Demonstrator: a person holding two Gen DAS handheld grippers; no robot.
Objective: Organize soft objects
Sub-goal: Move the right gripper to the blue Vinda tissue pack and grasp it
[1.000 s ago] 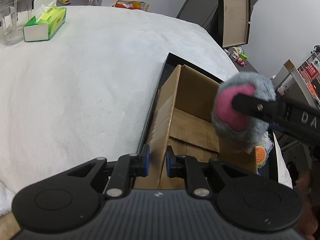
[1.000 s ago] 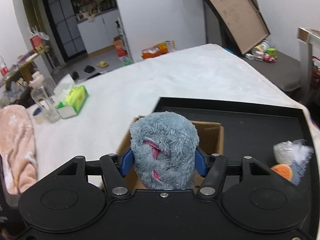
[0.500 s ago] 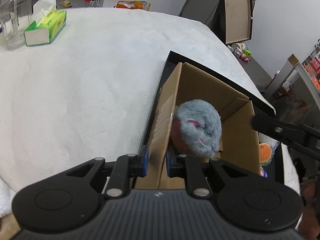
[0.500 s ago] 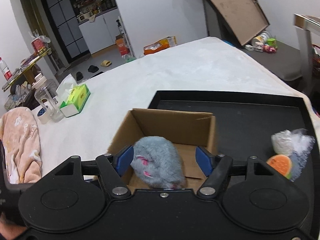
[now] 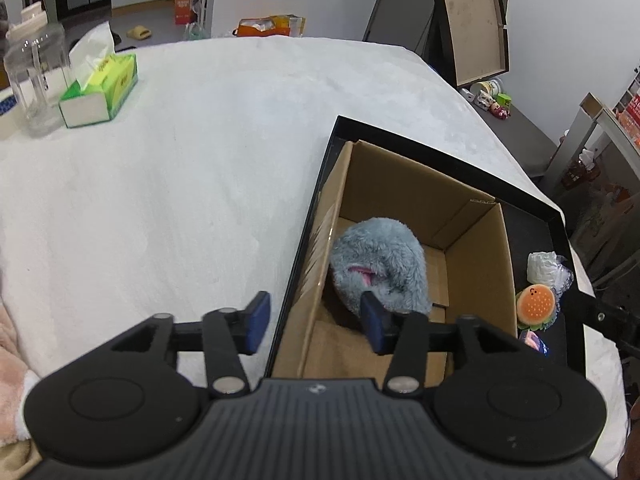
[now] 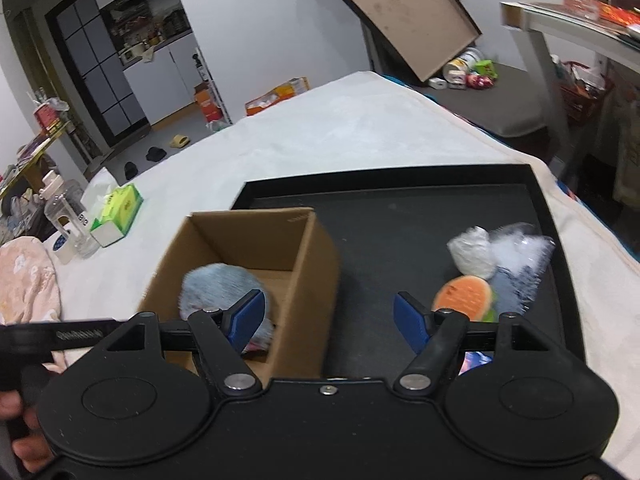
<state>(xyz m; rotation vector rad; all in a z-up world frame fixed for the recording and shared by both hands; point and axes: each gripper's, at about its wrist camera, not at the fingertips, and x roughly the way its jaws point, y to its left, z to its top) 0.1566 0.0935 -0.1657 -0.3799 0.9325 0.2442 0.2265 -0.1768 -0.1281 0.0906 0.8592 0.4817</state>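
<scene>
Fingers [image 5: 256,322] of the left gripper [image 5: 314,326] spreading, jaws opening astride the near-left wall of the cardboard box [image 5: 472,240], pads off that wall after pinching it a second ago. Right gripper [image 6: 328,320] also opening, nothing between its blue pads, shifted rightward off the box toward the loose items on the tray since the last frame. One grey plush toy [image 5: 380,264], clamped in the right gripper a second ago, now lying inside the box against its left wall, partly hidden behind the left gripper's right pad. At 3 o'clock of the box, on the one black tray [image 6: 400,216]: one burger-shaped squishy [image 6: 464,294], one white wrapped bundle [image 6: 472,250], one crinkled clear bag [image 6: 520,256], touching each other. Farther out at 10 o'clock on the white blanket [image 5: 200,160]: one green tissue box [image 5: 102,88], one clear jar [image 5: 34,80] just beside it. A pink cloth [image 6: 24,280] at 9 o'clock.
</scene>
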